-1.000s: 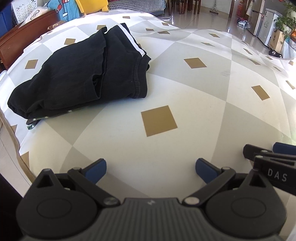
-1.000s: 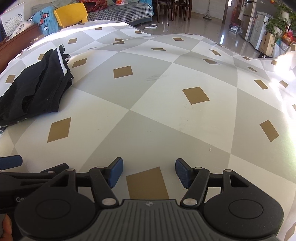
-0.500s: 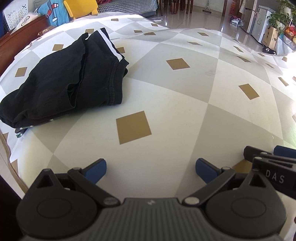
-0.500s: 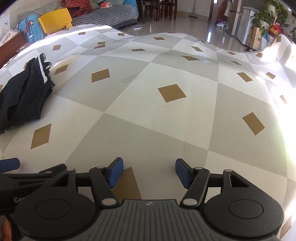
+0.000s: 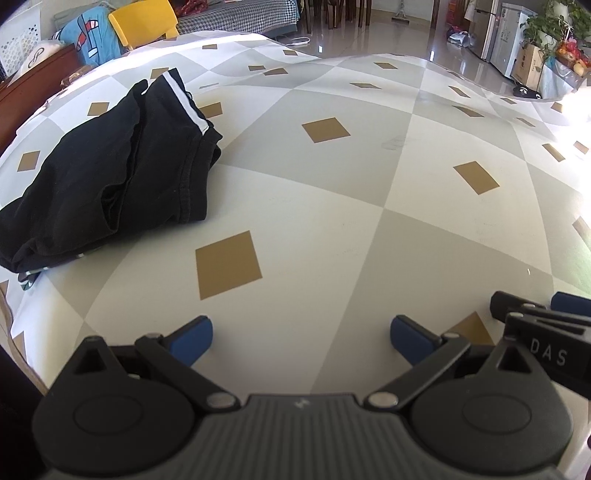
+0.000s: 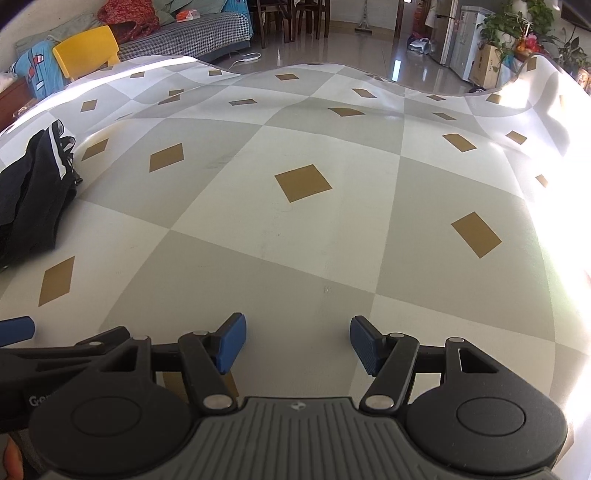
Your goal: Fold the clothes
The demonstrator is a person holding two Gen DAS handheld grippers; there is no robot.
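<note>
A folded black garment with a white stripe lies at the left end of the table; the right wrist view catches its edge, the garment, at far left. My left gripper hangs open over bare tablecloth, well to the right and near side of the garment, holding nothing. My right gripper is open too and empty, above the table's near middle. The right gripper's fingers show at the lower right of the left wrist view.
The table wears a grey-and-white checked cloth with tan diamonds. A yellow chair and a sofa stand beyond the far edge. A fridge and plants are at the far right. Strong glare covers the right edge.
Both grippers have swung rightward and pulled back from the garment, which now sits farther left in both views. Both stay open and empty.
</note>
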